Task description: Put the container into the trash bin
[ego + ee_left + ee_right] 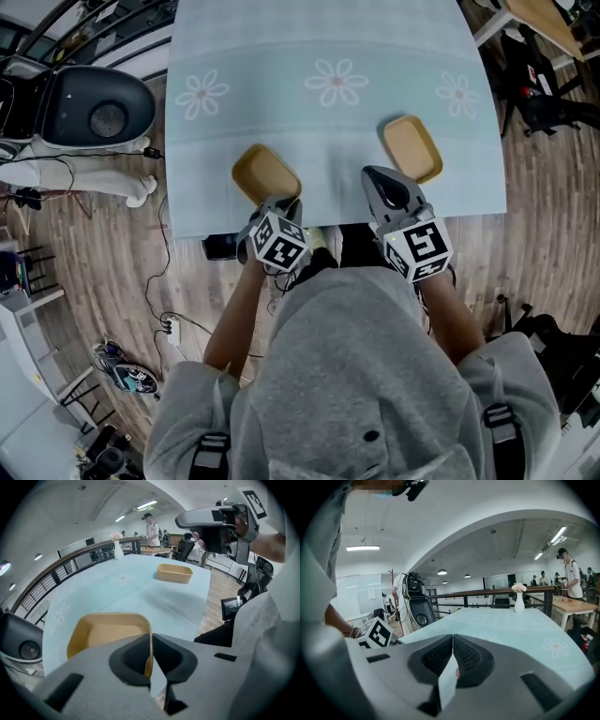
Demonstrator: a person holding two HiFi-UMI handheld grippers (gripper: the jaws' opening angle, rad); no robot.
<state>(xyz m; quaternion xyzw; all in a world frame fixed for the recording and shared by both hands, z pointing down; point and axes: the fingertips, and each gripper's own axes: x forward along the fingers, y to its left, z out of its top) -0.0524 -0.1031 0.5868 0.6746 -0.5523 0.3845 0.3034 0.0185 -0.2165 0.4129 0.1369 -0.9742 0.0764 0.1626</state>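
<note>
Two tan containers lie on the pale blue tablecloth (328, 122). My left gripper (278, 202) (151, 654) is shut on the near wall of the left container (263, 172) (107, 633), the thin rim pinched between both pads. The second container (412, 148) (174, 573) lies farther right, just beyond my right gripper (378, 178) (453, 654). That gripper is shut with nothing between its jaws and points out across the table. A dark grey trash bin (94, 108) (18, 641) with a round opening stands on the floor left of the table.
The table's near edge (337, 220) runs just under both grippers. A white vase with flowers (519, 602) (118, 550) stands at the far end. Cables (164, 323) lie on the wooden floor. People stand at tables (574, 604) beyond a railing (497, 592).
</note>
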